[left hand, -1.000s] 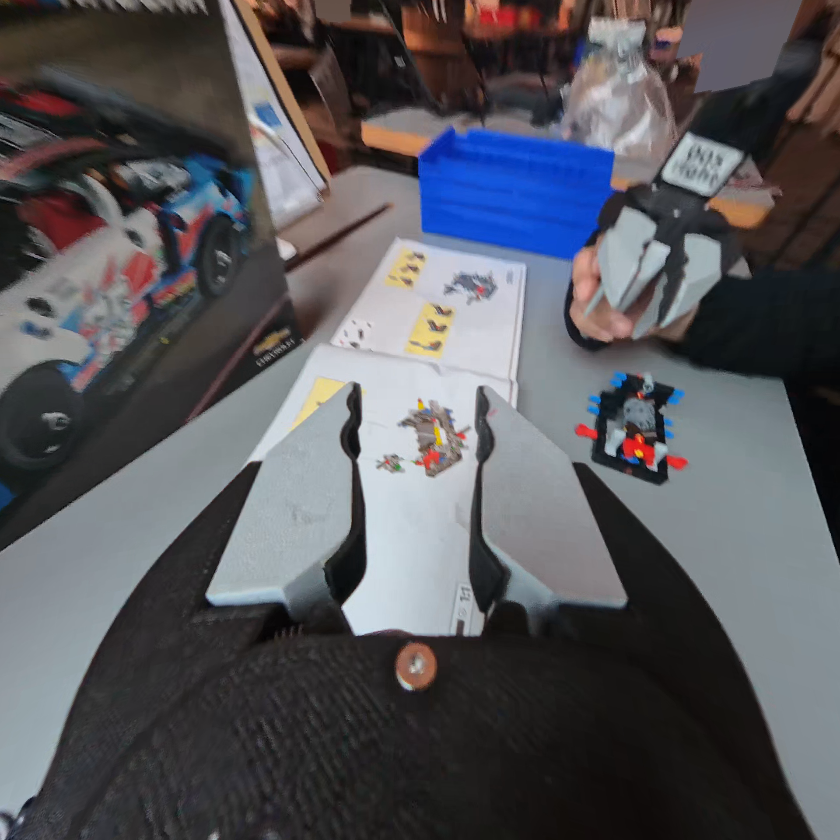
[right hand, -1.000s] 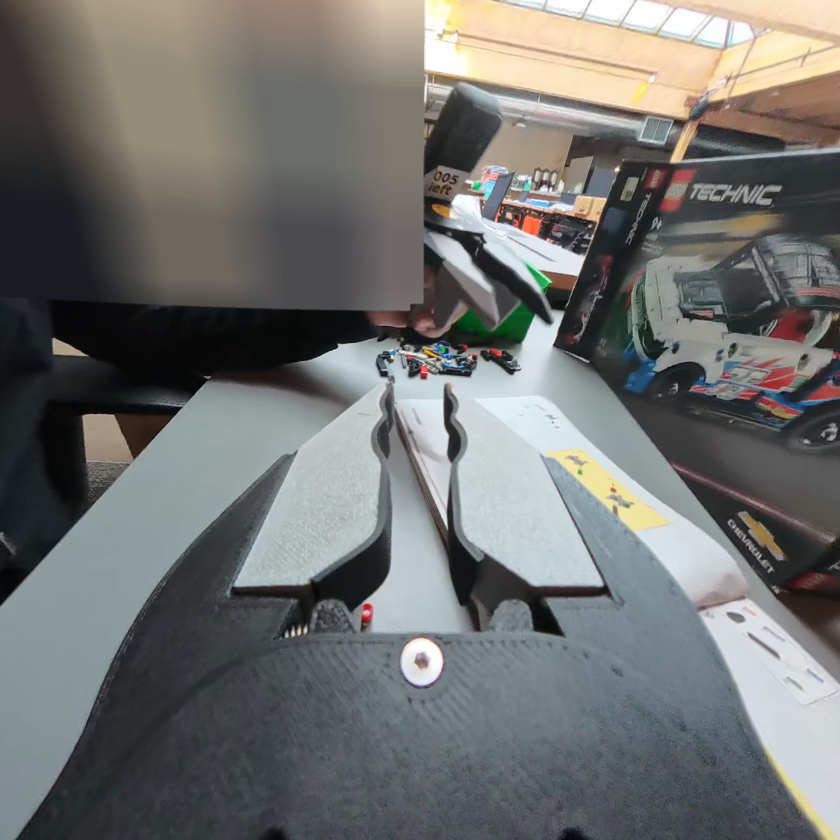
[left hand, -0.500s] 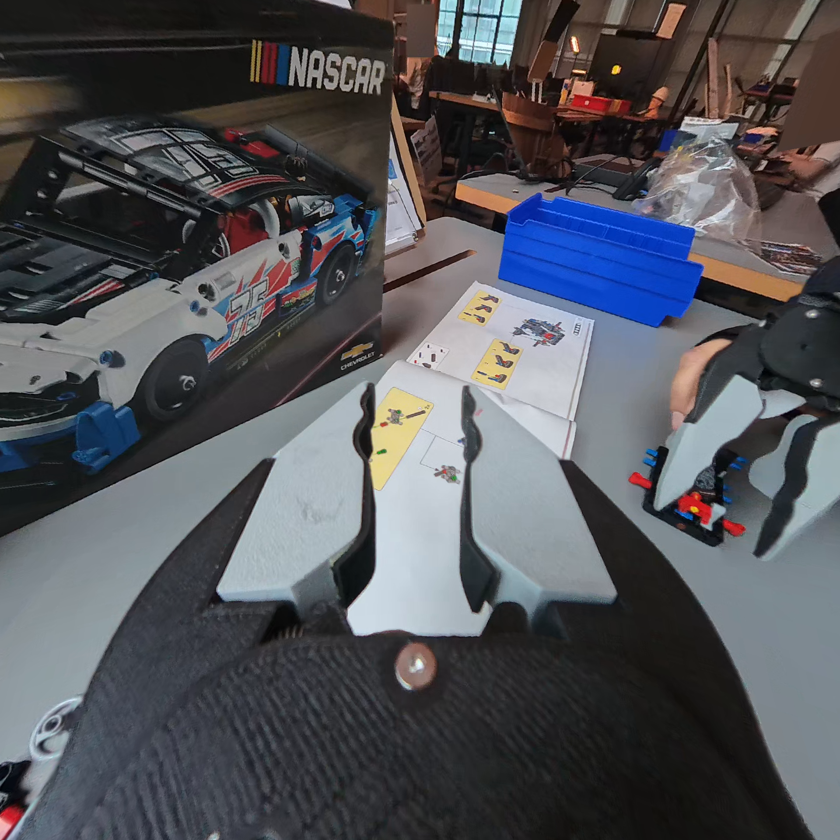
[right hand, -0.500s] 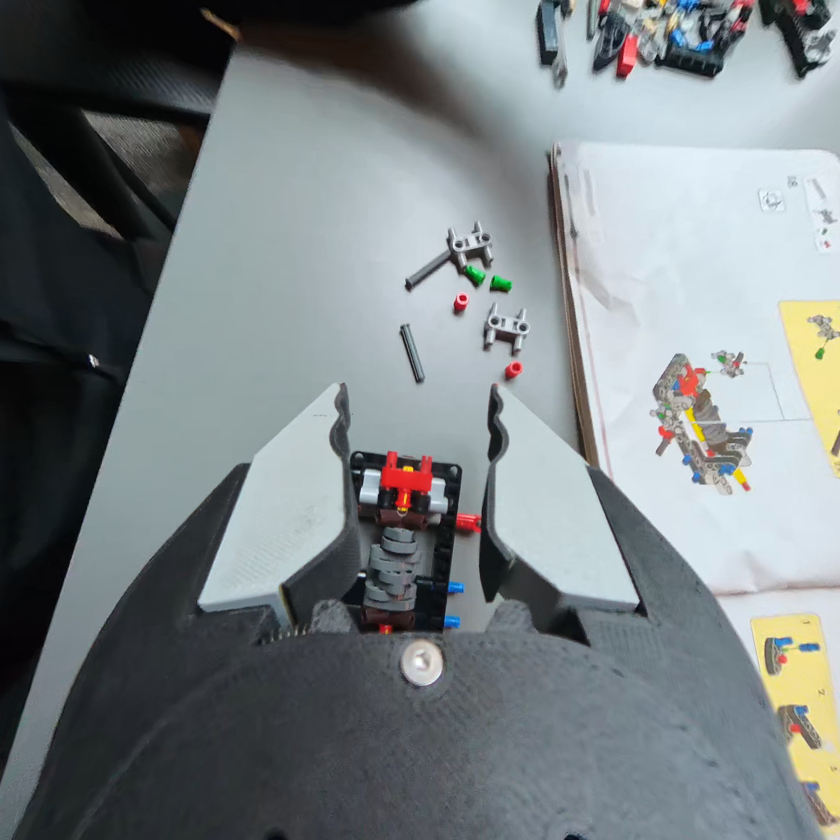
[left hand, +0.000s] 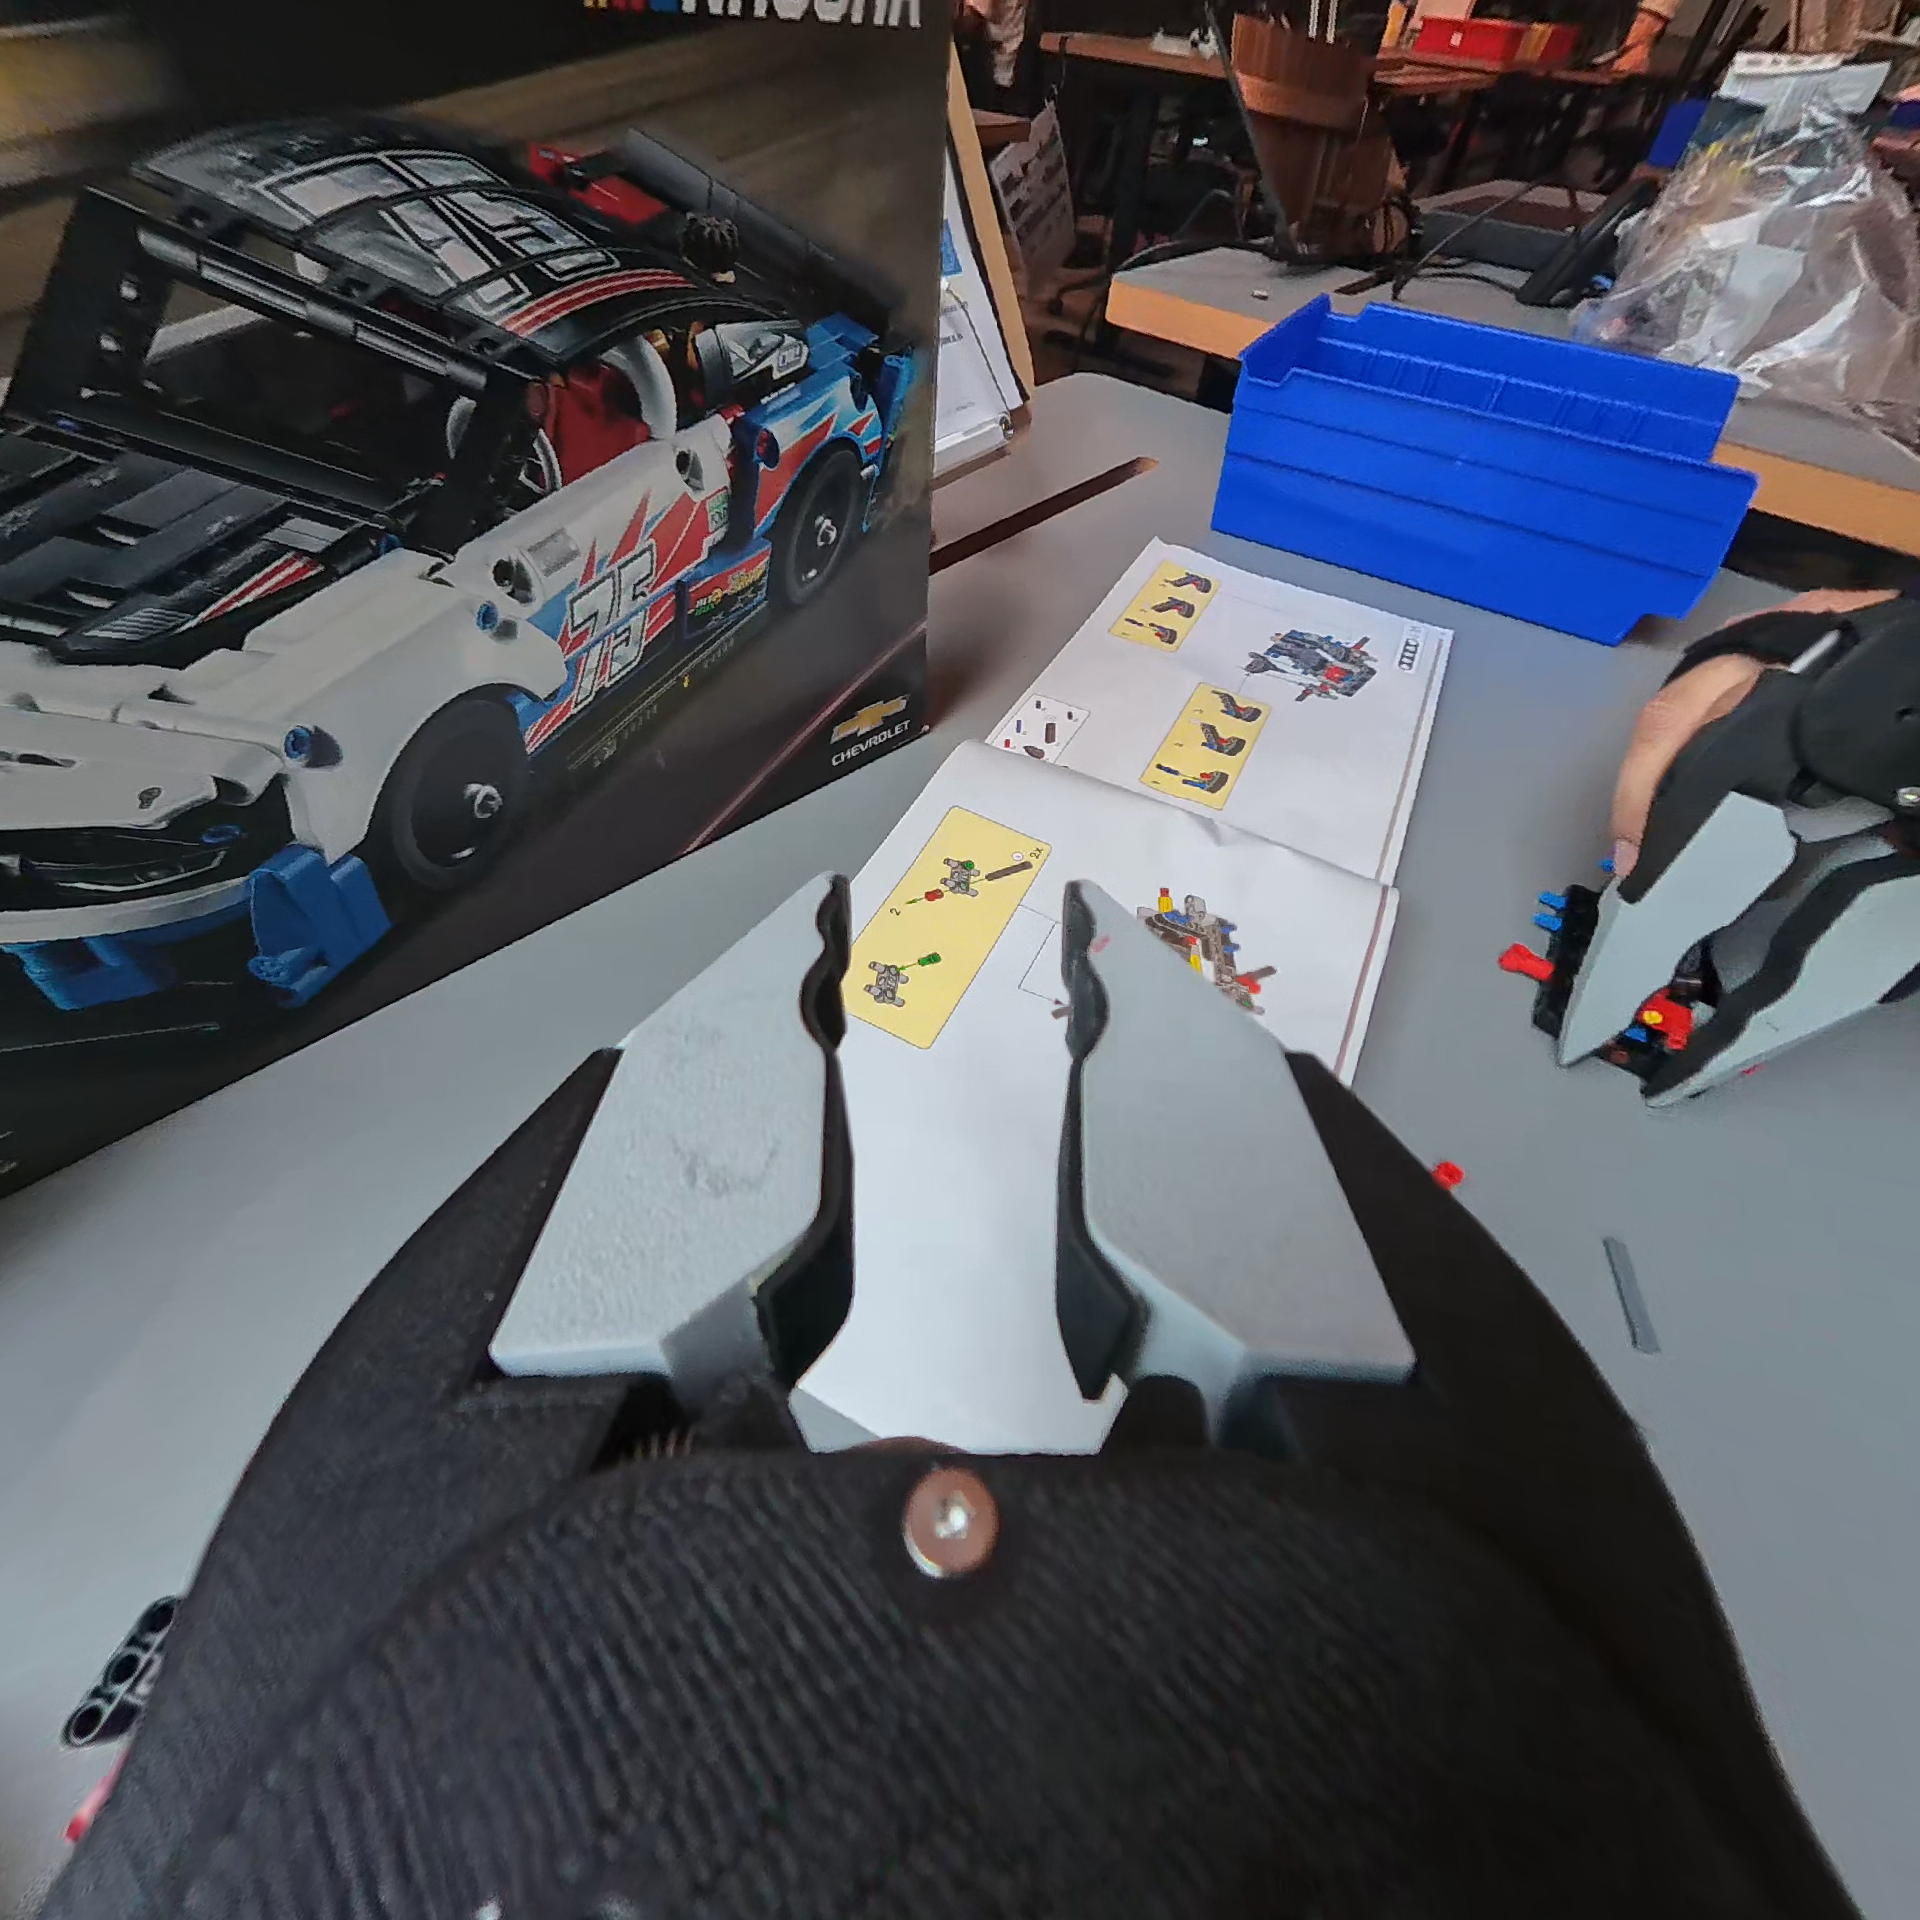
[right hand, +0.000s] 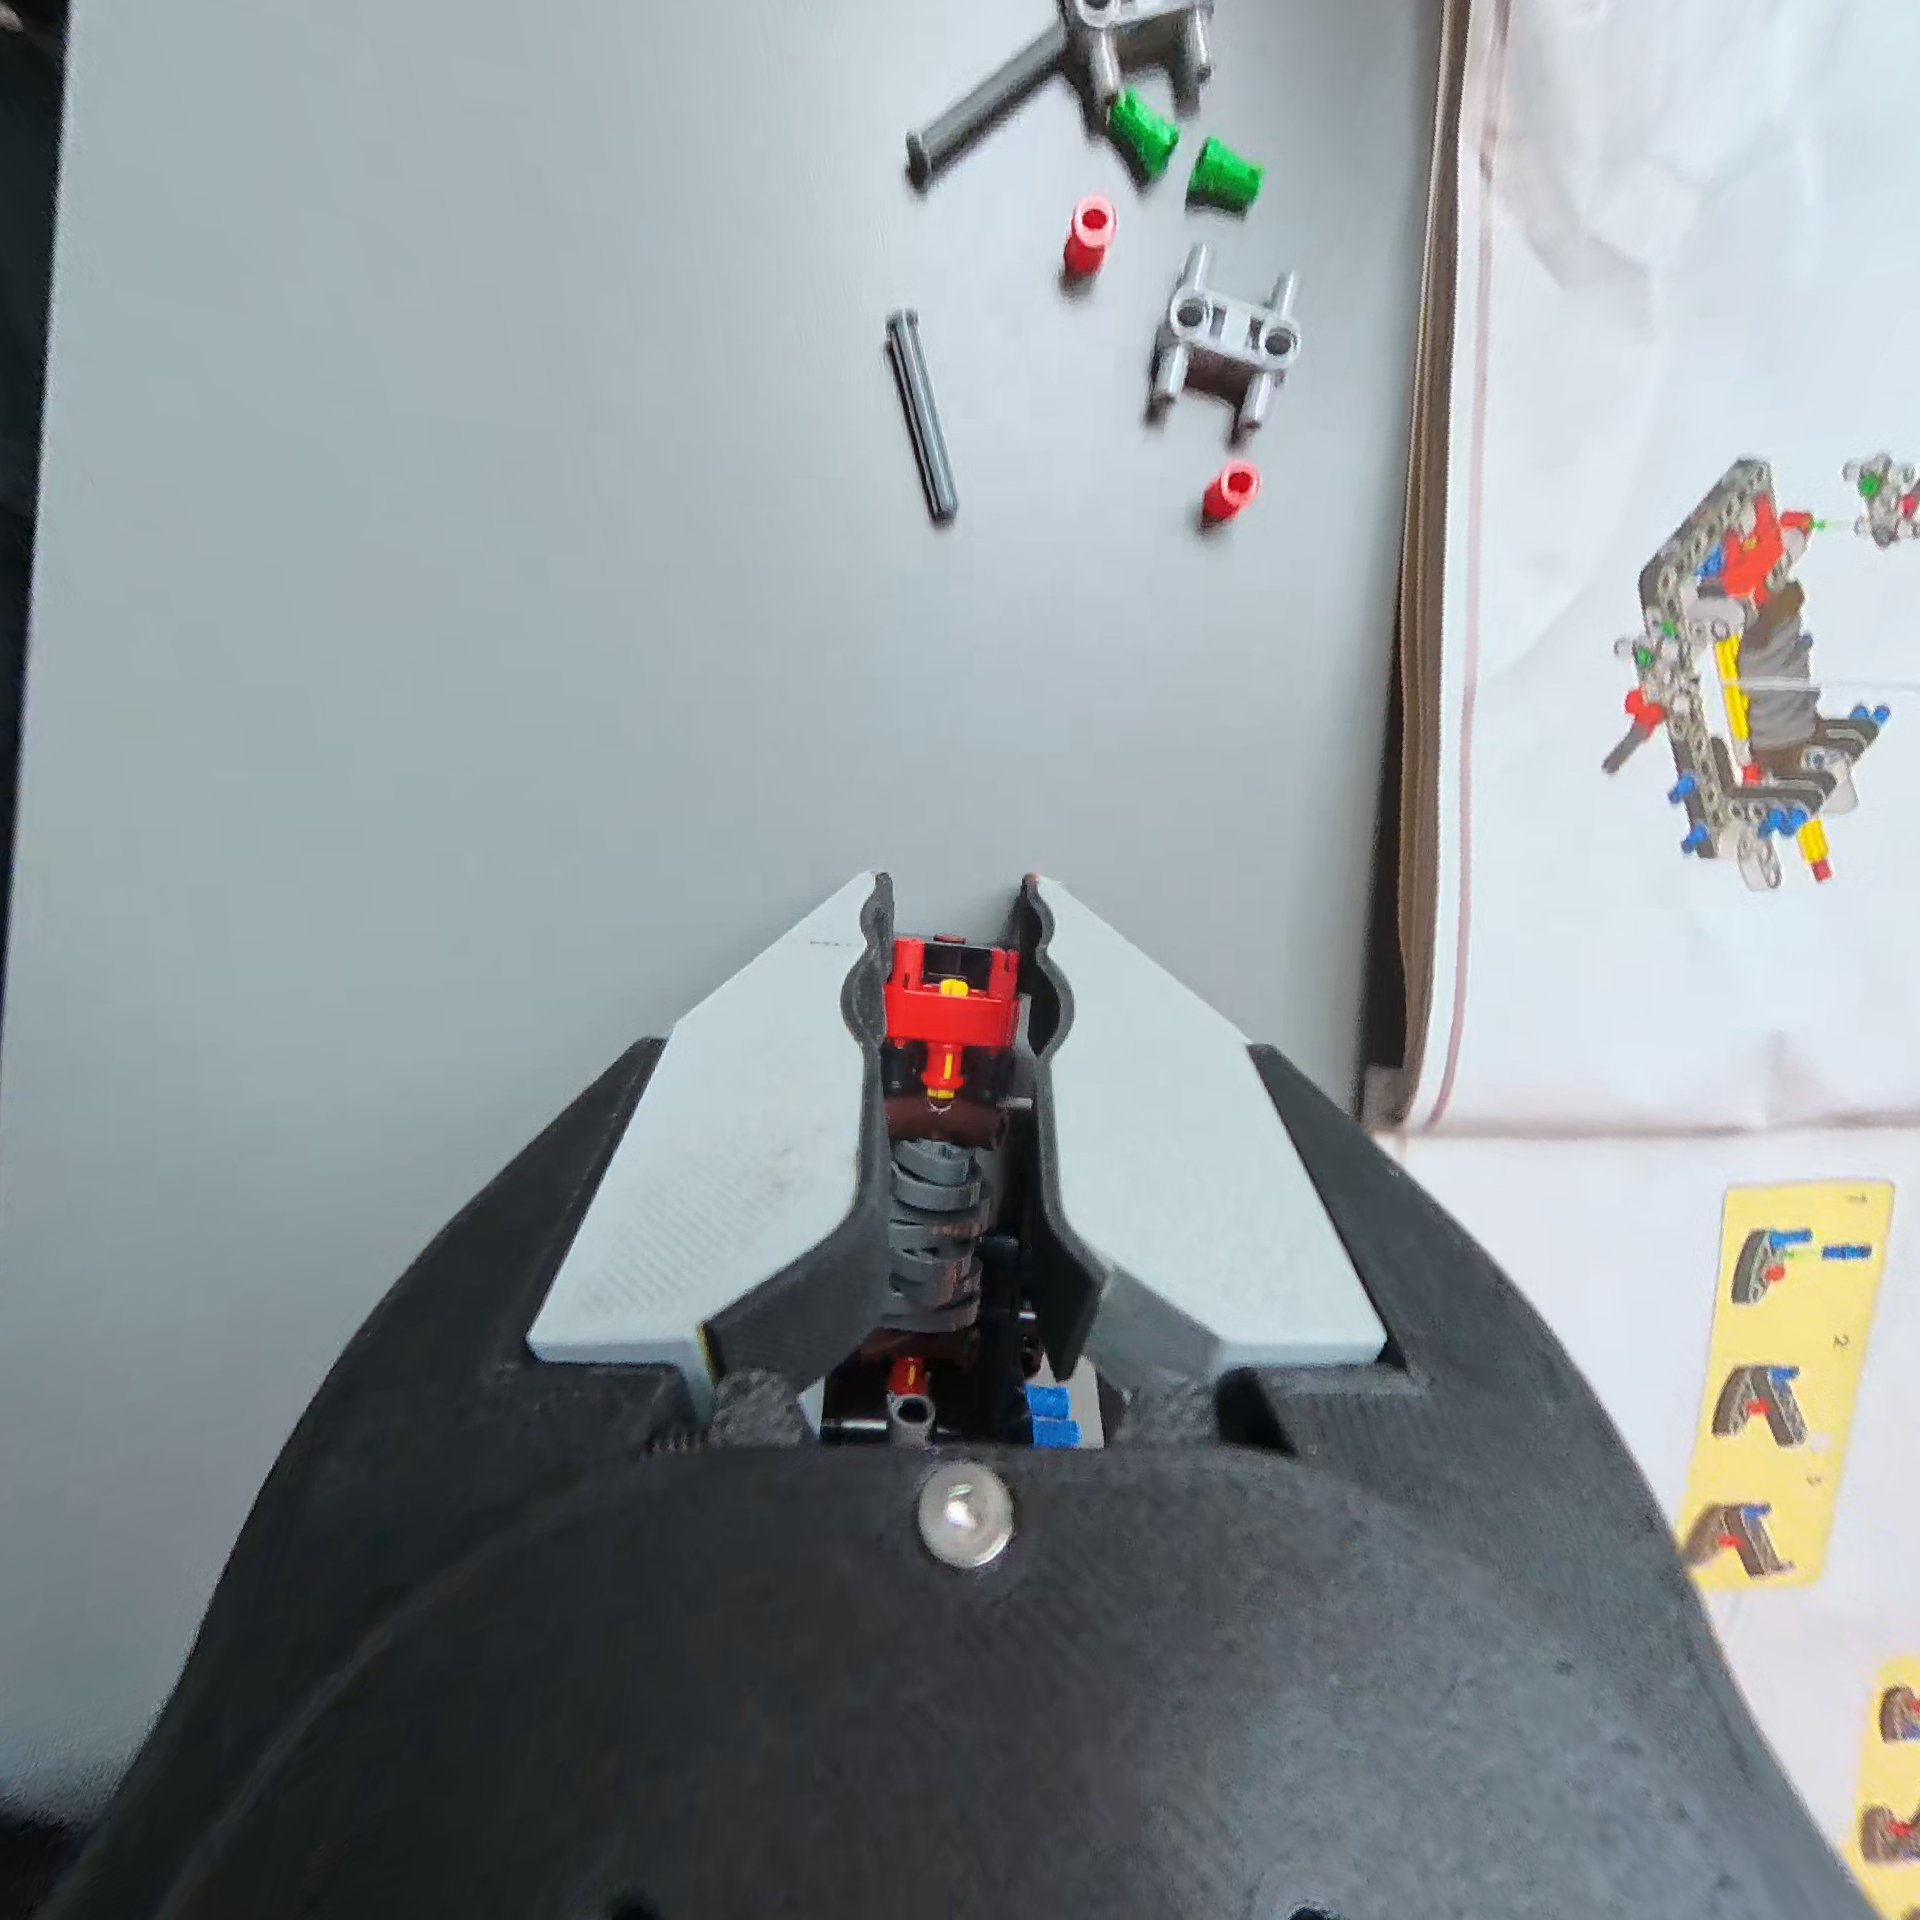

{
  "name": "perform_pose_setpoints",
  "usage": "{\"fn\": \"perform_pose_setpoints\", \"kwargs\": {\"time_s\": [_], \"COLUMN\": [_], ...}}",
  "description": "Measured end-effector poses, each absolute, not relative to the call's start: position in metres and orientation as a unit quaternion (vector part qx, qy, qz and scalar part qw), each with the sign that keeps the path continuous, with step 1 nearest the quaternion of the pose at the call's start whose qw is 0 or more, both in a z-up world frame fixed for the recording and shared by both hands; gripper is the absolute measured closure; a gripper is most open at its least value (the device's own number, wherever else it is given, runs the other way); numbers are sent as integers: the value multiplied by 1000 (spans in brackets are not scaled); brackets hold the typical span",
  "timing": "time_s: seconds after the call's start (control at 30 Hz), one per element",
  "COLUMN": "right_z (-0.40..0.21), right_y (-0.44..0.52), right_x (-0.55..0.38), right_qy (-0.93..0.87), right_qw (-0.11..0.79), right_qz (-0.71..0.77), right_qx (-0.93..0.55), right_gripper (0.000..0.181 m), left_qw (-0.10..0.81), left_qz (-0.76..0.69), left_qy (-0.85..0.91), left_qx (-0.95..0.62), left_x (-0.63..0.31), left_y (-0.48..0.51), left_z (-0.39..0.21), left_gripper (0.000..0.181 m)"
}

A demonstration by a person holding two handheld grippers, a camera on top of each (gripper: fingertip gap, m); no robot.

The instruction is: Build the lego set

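Both fingers of right gripper [right hand: 951, 914] clamp lego assembly [right hand: 945, 1101] betw. them.

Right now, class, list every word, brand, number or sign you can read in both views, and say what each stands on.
I won't copy writing; here is what bears it.
Set box: lettering at the top edge, a number on the pictured car, a logo at the lower corner.
Instruction booklet: tiny step numbers.
Leaning sheet behind the box: blurred.
Loose pieces, partial build in the right tongs: none.
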State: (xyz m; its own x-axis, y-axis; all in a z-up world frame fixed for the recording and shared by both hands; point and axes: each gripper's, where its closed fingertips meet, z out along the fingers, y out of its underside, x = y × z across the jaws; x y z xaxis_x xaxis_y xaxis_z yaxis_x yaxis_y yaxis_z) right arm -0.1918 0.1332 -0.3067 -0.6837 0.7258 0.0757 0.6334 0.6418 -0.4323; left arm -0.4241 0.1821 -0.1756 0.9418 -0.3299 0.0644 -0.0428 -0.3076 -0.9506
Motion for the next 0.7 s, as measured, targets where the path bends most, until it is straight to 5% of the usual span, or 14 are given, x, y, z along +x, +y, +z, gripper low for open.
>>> {"fn": "perform_pose_setpoints", "kwargs": {"time_s": [0.23,0.53,0.7], "right_z": [-292,-186,-187], "right_y": [150,174,229], "right_x": [-179,-220,-225], "right_qy": [-891,-698,-612], "right_qw": [114,283,351], "right_qz": [220,535,545], "right_qx": [-381,-381,-453], "right_gripper": [150,132,119], "left_qw": [562,562,566], "left_qz": [-137,-118,-66], "left_qy": [118,126,111], "left_qx": [-807,-809,-814], "left_x": [-421,-417,-437], "left_y": [183,188,188], "left_z": [-183,-188,-189], "left_gripper": [143,148,153]}}
